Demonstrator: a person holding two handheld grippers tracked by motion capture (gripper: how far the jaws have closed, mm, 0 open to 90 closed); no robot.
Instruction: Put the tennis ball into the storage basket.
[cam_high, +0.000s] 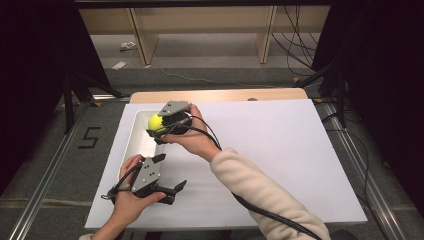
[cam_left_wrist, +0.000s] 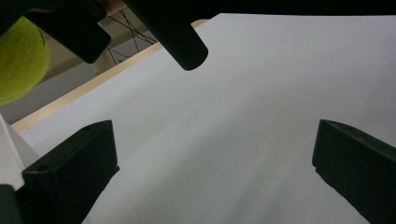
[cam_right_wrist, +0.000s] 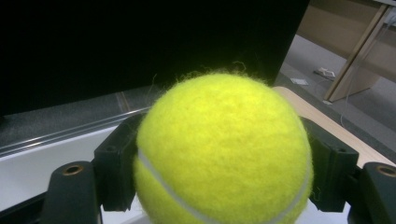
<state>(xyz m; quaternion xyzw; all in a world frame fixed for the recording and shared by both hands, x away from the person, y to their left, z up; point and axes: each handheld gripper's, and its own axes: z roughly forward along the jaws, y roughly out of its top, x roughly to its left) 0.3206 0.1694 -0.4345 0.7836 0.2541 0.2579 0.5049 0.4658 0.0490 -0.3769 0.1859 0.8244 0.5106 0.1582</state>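
A yellow tennis ball (cam_high: 156, 121) is clamped between the jaws of my right gripper (cam_high: 159, 126), held in the air over the white tray (cam_high: 134, 141) at the left of the table. In the right gripper view the tennis ball (cam_right_wrist: 224, 149) bulges between both black jaws. My left gripper (cam_high: 169, 172) rests low near the table's front left, jaws wide apart with bare white board between them. The left gripper view shows the left gripper (cam_left_wrist: 215, 172) open, and the tennis ball (cam_left_wrist: 18, 60) with the other gripper's jaws above at the top left.
A white board (cam_high: 280, 150) covers the table, with a wooden edge (cam_high: 220, 94) at the far side. Cables trail from both grippers. Wooden shelf legs (cam_high: 141, 40) and loose cables lie on the floor beyond.
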